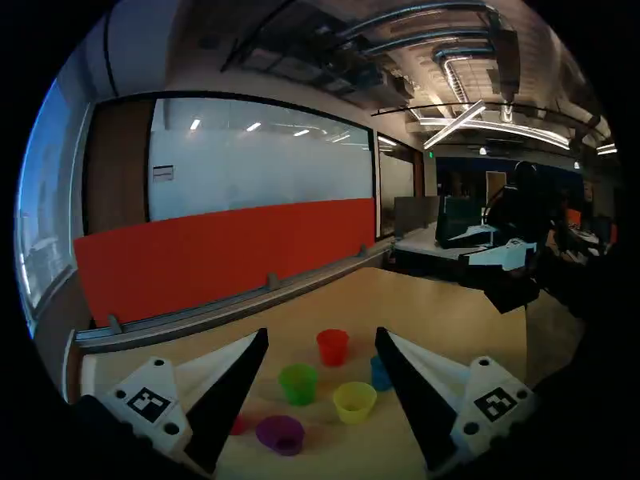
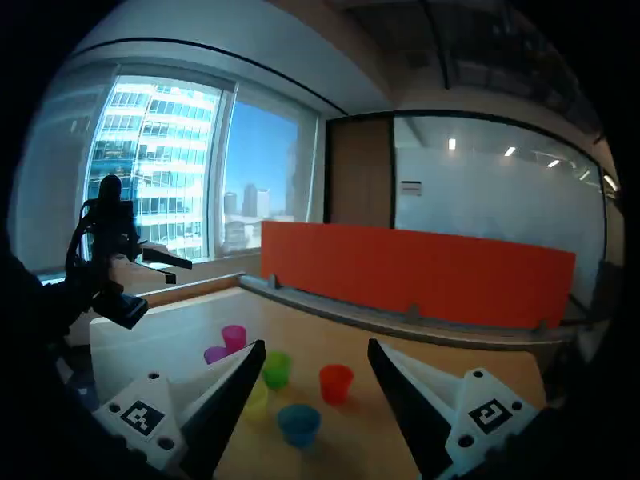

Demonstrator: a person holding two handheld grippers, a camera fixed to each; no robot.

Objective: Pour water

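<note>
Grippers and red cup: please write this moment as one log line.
left gripper: open, empty | right gripper: open, empty | red cup: on table, ungripped

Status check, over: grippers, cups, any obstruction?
Left gripper open, empty. Right gripper open, empty. Coloured cups grouped on table, untouched. No obstruction seen ahead.

Both cams ride low above the desk [image 1: 448, 312], looking in from different sides, sharing the cups [image 2: 336, 382] and orange panel [image 2: 416, 272].
</note>
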